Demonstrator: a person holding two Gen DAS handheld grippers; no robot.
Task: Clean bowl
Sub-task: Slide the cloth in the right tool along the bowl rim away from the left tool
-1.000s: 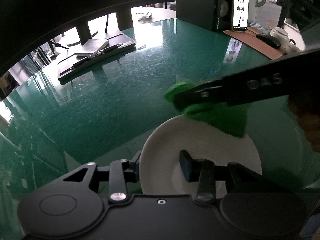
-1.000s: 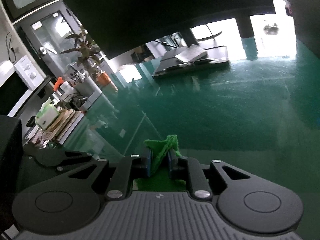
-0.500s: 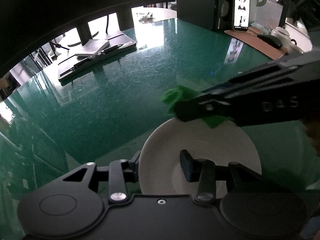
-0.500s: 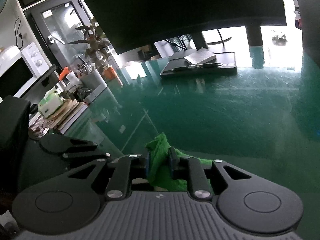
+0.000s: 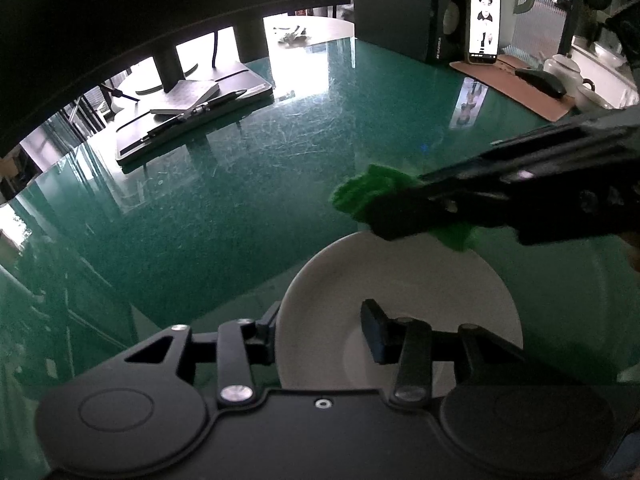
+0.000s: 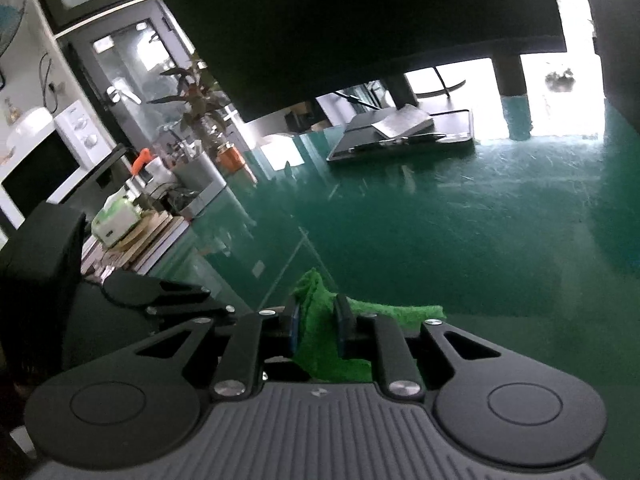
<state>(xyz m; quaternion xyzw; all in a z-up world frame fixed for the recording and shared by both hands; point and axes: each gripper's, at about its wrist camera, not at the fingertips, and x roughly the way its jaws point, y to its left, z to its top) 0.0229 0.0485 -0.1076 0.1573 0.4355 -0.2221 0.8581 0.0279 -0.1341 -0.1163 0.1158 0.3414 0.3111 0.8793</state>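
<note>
A white bowl (image 5: 400,280) sits on the green glass table (image 5: 240,200), low in the left wrist view. My left gripper (image 5: 320,328) straddles its near left rim, one finger outside and one inside, and holds it. From the right, my right gripper (image 5: 380,220) reaches in just above the bowl's far rim, shut on a bright green cloth (image 5: 368,192). In the right wrist view the cloth (image 6: 320,320) is pinched between the right gripper's (image 6: 316,320) two pads and bunches out past them. The bowl does not show there.
At the back of the table a black tray (image 5: 192,120) holds a notebook and pen. Back right are a speaker (image 5: 400,8), a lit phone (image 5: 484,24), a brown mat with a mouse (image 5: 540,80) and white teaware. Boxes and plants (image 6: 200,120) crowd the left edge.
My right gripper has slid the cloth left along the bowl's far rim and tilted. Less cloth now hangs over the bowl. The left gripper and bowl have stayed still.
</note>
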